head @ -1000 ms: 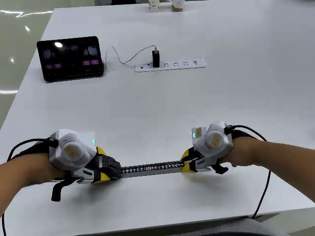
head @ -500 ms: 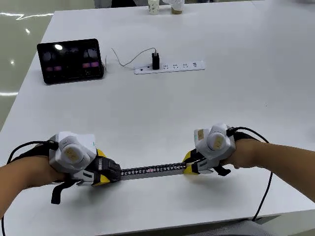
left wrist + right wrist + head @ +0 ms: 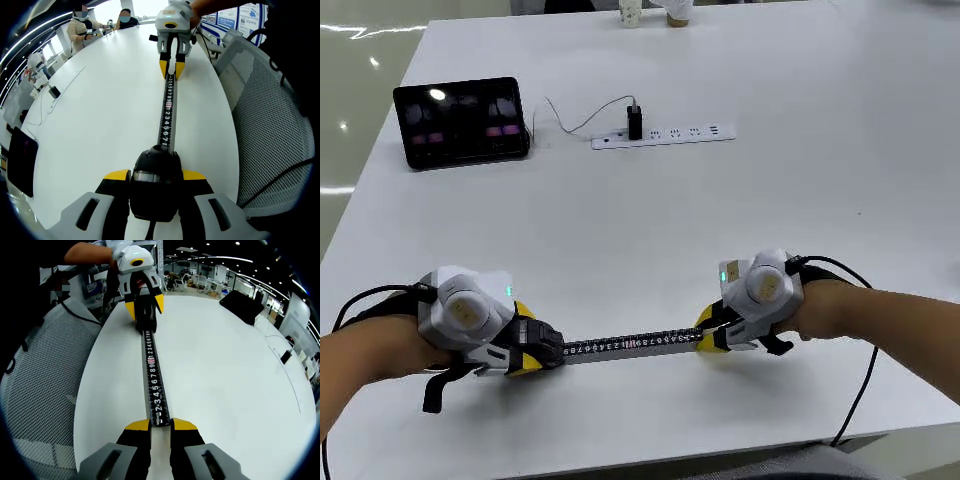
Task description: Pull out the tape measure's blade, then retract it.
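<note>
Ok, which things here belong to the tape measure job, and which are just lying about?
In use:
case, held in left tongs
blade, its end pinched in right tongs

Lying about:
tablet
power strip
charger

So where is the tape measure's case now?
In the head view the case is low on the left, held in the left gripper, near the front edge of the table.
</note>
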The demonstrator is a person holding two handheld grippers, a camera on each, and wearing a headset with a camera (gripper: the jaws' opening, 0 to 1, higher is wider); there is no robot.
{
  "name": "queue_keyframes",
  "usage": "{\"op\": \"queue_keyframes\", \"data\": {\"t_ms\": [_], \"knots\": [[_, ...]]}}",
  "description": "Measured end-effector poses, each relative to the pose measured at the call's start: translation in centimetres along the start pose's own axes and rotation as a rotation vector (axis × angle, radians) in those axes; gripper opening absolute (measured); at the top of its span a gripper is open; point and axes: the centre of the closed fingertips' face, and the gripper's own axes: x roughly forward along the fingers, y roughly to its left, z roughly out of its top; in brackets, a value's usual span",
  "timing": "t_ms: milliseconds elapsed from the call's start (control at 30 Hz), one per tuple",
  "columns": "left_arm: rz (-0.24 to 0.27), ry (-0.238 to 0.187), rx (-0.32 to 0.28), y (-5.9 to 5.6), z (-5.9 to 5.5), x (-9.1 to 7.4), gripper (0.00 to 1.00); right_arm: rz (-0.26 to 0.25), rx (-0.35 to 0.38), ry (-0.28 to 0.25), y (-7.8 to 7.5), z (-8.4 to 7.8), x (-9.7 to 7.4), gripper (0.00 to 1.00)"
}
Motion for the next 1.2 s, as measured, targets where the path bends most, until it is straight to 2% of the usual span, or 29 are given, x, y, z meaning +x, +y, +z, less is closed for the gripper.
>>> {"op": "queue_keyframes", "data": {"t_ms": [1200], "knots": [[0.003, -0.003, -0.001, 0.0, 0.1, 0.0, 0.32, -0.009, -0.002, 0.006, 0.1, -1.5, -0.7, 0.10]]}}
